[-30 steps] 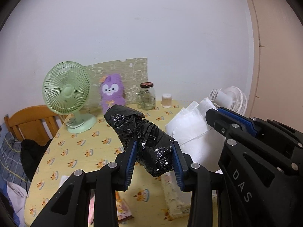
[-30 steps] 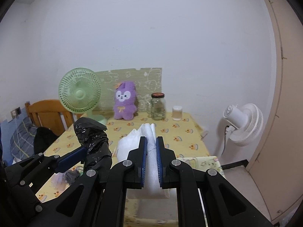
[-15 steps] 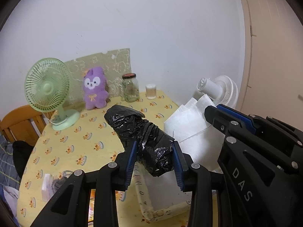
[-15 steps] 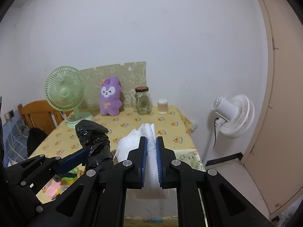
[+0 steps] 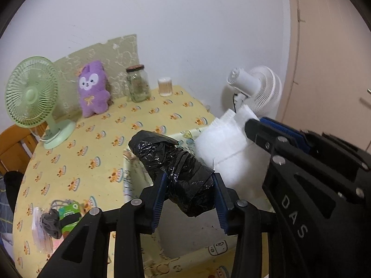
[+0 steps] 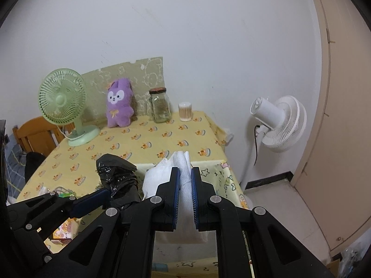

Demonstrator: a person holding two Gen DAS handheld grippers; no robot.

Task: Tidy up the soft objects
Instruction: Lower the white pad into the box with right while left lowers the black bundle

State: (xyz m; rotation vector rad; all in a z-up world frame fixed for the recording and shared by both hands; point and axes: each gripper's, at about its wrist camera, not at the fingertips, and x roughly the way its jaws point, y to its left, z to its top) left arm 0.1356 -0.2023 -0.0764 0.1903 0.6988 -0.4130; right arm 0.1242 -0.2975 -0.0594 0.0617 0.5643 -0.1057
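Note:
My left gripper (image 5: 189, 199) has a crumpled black plastic bundle (image 5: 176, 169) between its blue pads; its jaws are opening, and the pads still touch the bundle's sides. Beside it my right gripper (image 6: 184, 194) is shut on a folded white padded cloth (image 6: 180, 162), which hangs down below the pads. Both loads hover over an open fabric box (image 5: 126, 173) with cartoon print at the table's near right corner. In the right wrist view the black plastic bundle (image 6: 116, 173) sticks up to the left of the cloth. A purple plush toy (image 5: 92, 90) leans against the back wall.
On the yellow tablecloth (image 5: 92, 139) stand a green desk fan (image 5: 32, 92), a glass jar (image 5: 138, 83) and a small cotton swab pot (image 5: 165, 86). A grey cloth and a green packet (image 5: 60, 215) lie at the near left. A white floor fan (image 6: 278, 122) stands at right, a wooden chair (image 6: 34, 134) at left.
Both grippers came down and tipped forward with their loads, so the fabric box now lies under them. The left jaws stand slightly wider around the black bundle.

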